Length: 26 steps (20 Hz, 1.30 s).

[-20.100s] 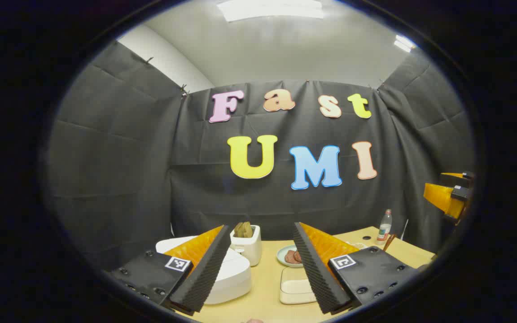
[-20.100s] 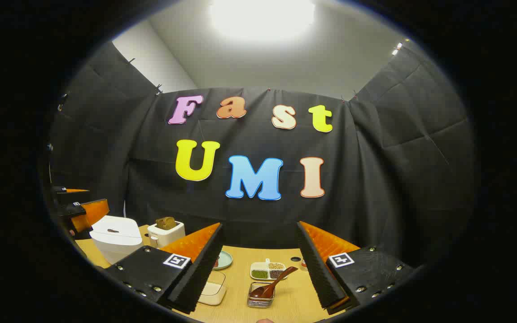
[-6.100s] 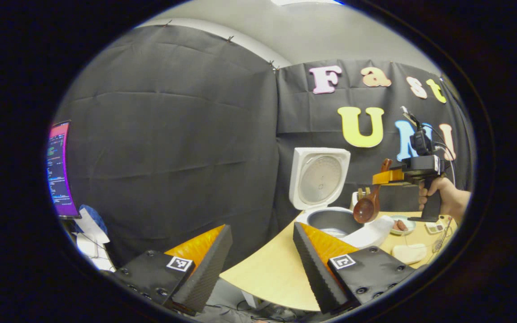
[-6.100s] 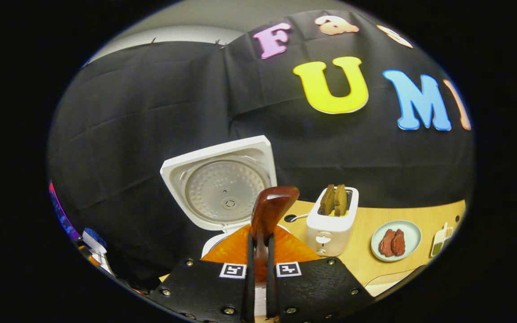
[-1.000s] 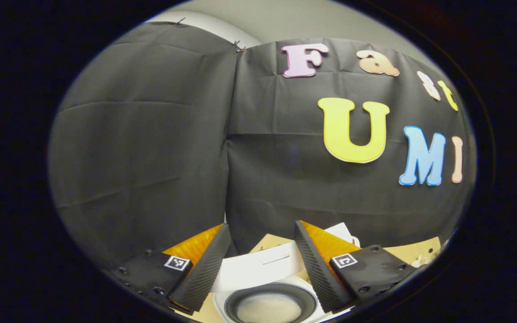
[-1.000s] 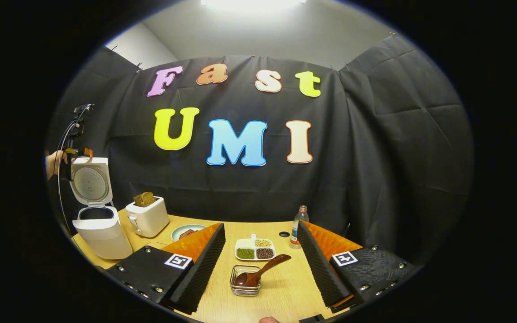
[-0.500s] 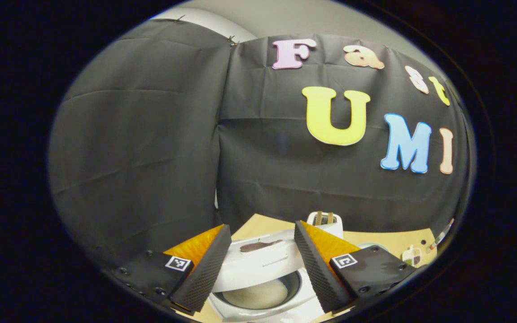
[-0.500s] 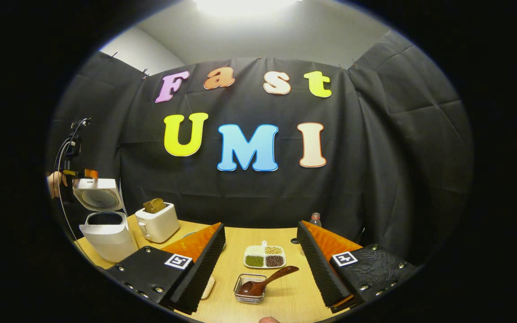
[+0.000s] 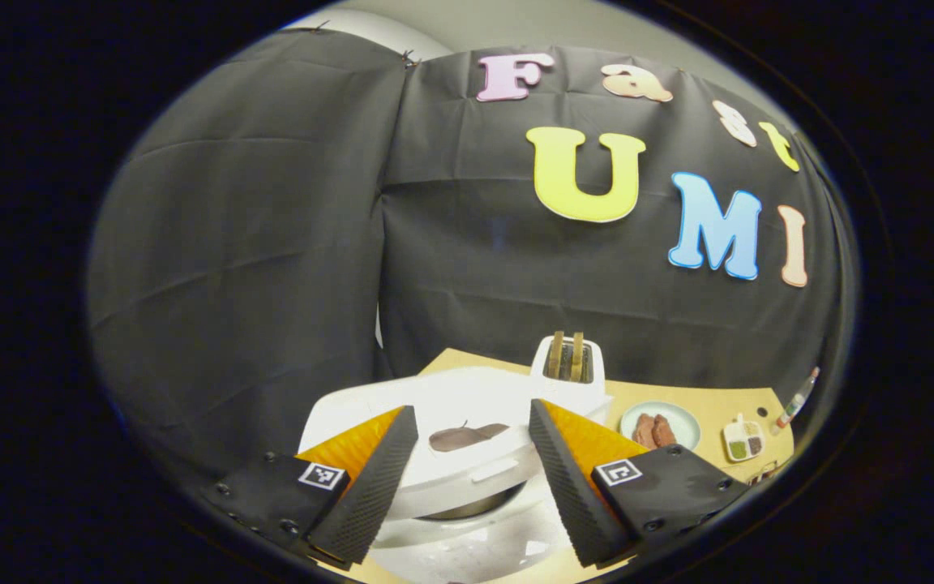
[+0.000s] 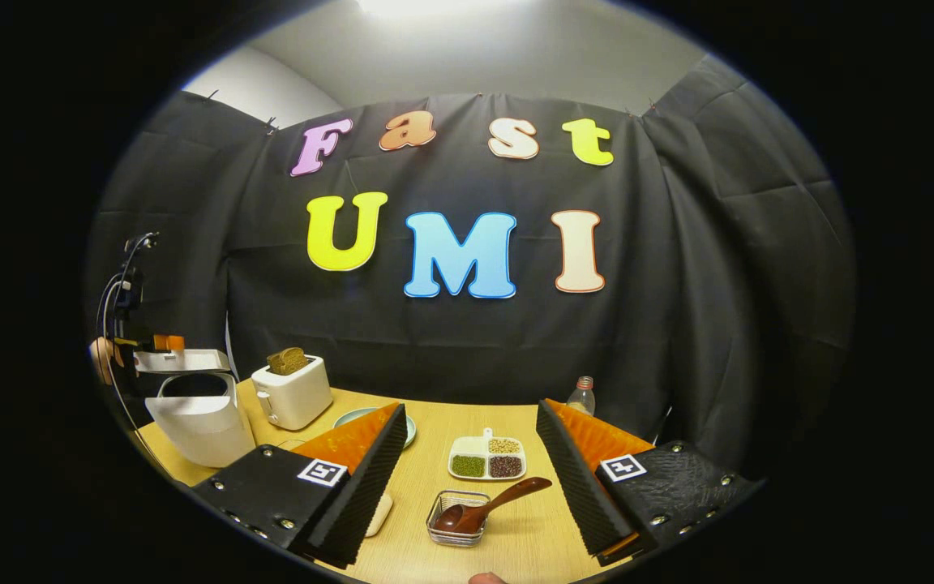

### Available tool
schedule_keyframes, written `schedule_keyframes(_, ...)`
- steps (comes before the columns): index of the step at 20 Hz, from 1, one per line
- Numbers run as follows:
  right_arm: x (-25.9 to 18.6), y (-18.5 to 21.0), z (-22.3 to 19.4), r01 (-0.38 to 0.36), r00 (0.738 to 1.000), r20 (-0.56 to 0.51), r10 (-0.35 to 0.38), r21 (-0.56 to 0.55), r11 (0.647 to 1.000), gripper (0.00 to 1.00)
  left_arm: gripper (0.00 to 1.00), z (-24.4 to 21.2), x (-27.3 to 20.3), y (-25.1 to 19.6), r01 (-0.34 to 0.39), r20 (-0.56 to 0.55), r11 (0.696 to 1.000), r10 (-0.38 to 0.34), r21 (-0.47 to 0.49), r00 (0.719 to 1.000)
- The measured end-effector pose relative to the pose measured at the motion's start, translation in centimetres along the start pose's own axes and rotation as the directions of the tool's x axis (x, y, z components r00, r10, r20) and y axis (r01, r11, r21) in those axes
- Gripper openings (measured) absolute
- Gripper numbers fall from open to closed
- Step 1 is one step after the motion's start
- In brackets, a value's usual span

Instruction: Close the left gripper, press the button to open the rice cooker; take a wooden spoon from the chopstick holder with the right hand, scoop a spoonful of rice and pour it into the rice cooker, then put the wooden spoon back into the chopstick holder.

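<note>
Between spread right gripper (image 10: pixel 467 478) fingers, wooden spoon (image 10: pixel 487 504) in chopstick holder (image 10: pixel 456 528)

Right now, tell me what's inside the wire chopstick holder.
The wooden spoon lies in the chopstick holder, bowl down inside, handle leaning out over its right rim. Anything beneath the spoon's bowl is covered.

1. The rice cooker (image 9: pixel 467 454) lid (image 10: pixel 179 361) now lies almost flat over the pot, down from upright a second ago.
2. The left gripper (image 9: pixel 467 478) rides lower, its spread fingers straddling the lid.
</note>
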State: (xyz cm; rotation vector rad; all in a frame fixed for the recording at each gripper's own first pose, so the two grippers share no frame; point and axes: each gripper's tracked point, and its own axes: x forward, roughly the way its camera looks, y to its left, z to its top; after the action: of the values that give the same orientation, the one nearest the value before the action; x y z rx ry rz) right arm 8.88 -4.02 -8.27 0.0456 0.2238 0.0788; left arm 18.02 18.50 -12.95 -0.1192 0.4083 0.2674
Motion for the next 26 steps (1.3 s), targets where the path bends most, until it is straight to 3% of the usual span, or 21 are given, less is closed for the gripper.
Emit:
schedule_keyframes(14, 0.6, 1.4, -1.0, -0.017, 1.0, -0.027, 0.017, -0.012, 1.0, 0.98, 0.94, -7.8, 0.6, -1.0, 0.019, -0.111, 0.996, -0.009, 0.088, 0.994)
schedule_keyframes(16, 0.6, 1.7, -1.1, -0.02, 0.999, -0.033, 0.019, -0.015, 1.0, 0.98, 0.99, -8.0, 0.7, -1.0, 0.017, -0.105, 0.994, -0.006, 0.104, 0.994)
schedule_keyframes(17, 0.7, 1.8, -1.1, -0.021, 0.999, -0.034, 0.02, -0.017, 1.0, 0.98, 0.94, -8.1, 0.8, -0.9, 0.015, -0.106, 0.995, -0.005, 0.099, 0.994)
schedule_keyframes(20, 0.9, 2.2, -1.3, -0.024, 0.999, -0.043, 0.023, -0.032, 0.999, 0.98, 1.0, -8.8, 0.7, -0.9, 0.007, -0.111, 0.996, 0.002, 0.088, 0.994)
schedule_keyframes(21, 1.0, 2.5, -1.4, -0.027, 0.999, -0.047, 0.026, -0.033, 0.999, 0.98, 0.94, -8.6, 0.9, -0.8, 0.001, -0.101, 0.997, 0.006, 0.074, 0.995)
schedule_keyframes(23, 0.9, 3.3, -1.5, -0.039, 0.998, -0.052, 0.037, -0.03, 0.999, 0.98, 1.0, -8.7, 0.7, -0.8, -0.005, -0.092, 0.999, 0.01, 0.05, 0.996)
schedule_keyframes(26, 0.9, 4.5, -0.7, -0.062, 0.997, -0.037, 0.061, -0.035, 0.997, 0.98, 0.97, -8.1, 0.4, -1.2, 0.021, -0.042, 0.998, -0.018, 0.064, 0.999)
